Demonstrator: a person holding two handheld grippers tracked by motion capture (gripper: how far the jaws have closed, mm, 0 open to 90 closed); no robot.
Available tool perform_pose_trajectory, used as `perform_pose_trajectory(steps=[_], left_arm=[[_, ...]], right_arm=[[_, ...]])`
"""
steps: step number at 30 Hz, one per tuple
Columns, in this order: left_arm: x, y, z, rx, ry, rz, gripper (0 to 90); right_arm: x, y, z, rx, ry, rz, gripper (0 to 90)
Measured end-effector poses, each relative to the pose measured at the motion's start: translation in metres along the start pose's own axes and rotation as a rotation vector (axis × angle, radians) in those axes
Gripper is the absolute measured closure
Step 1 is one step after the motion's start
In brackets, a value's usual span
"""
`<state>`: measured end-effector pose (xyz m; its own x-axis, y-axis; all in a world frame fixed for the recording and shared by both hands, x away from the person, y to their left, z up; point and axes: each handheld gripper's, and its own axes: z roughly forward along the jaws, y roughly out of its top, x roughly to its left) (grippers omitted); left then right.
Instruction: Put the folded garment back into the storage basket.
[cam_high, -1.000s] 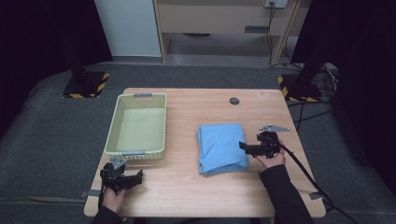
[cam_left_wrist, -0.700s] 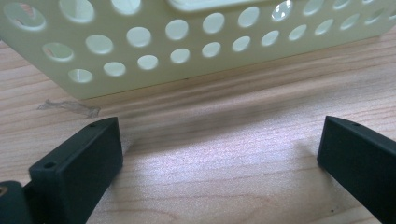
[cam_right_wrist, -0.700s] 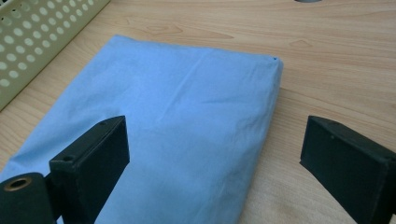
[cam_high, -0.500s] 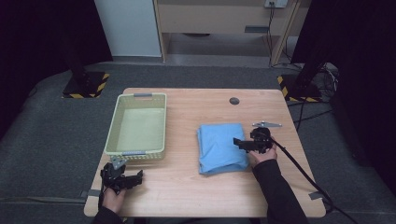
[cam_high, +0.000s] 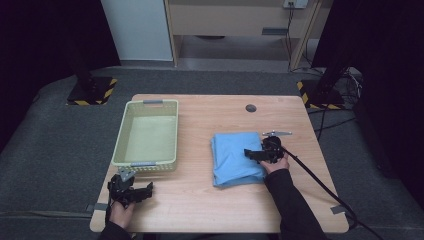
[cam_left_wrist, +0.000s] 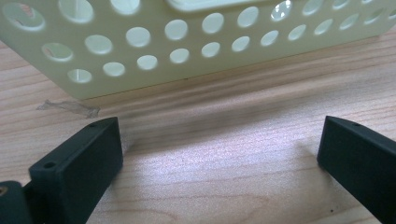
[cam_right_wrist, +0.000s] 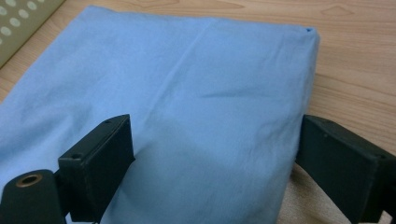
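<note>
Bench (cam_high: 200, 210): wood, basket (cam_high: 147, 137) at left.
Right tool (cam_right_wrist: 212, 154): jaws wide, closing, straddling blue cloth (cam_right_wrist: 187, 93) edge.
Left tool (cam_left_wrist: 219, 154): open, empty.

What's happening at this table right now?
A person holds a gripper in each hand. The right gripper is over the folded blue cloth, one jaw above it and one beside its edge, not yet pinching. The left gripper rests open on the table near the pale basket.

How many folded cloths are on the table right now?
1. A folded blue cloth lies on the table's right half, right of the basket, with the right gripper at its edge. Anything beneath it would be hidden.
</note>
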<state>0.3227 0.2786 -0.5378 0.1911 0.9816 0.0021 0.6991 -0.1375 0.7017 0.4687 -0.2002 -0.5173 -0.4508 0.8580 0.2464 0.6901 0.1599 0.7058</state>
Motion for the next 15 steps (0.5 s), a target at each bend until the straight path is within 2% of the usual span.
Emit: perform_pose_trajectory(steps=[15], left_arm=[[-0.001, 0.000, 0.000, 0.000, -0.006, 0.006, 0.0]], right_arm=[[-0.006, -0.003, 0.014, 0.030, 0.026, 0.040, 9.2]])
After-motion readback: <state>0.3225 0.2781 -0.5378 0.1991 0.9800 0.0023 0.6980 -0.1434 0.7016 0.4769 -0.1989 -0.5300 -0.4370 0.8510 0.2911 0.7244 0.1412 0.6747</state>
